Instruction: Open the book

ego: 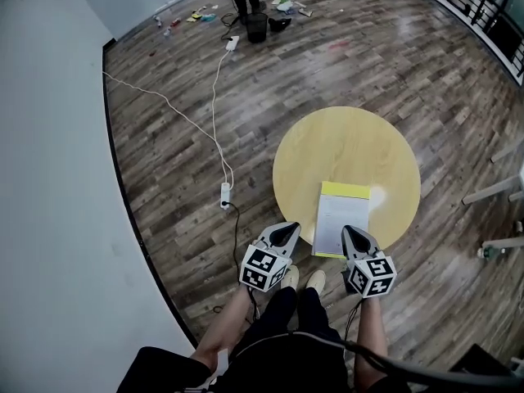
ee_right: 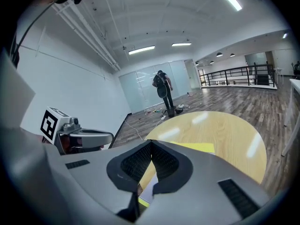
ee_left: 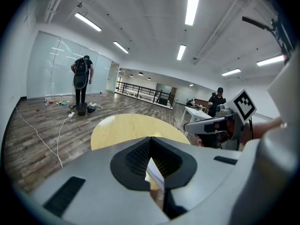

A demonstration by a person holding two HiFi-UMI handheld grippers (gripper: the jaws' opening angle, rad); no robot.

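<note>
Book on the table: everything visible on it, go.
The book is thin and rectangular, pale white with a yellow band along its far end. It lies flat, apparently closed, at the near edge of the round wooden table. The right gripper overlaps its near right corner; contact unclear.

The person is holding the left gripper (ego: pixel 285 234) and the right gripper (ego: pixel 352 236) side by side just ahead of the knees, both pointing forward and tilting somewhat downward. Each gripper's jaws are pressing together at the tips, gripping nothing. The left forearm (ego: pixel 223 330) and the right forearm (ego: pixel 370 334) are reaching forward, bare, behind the grippers.
</note>
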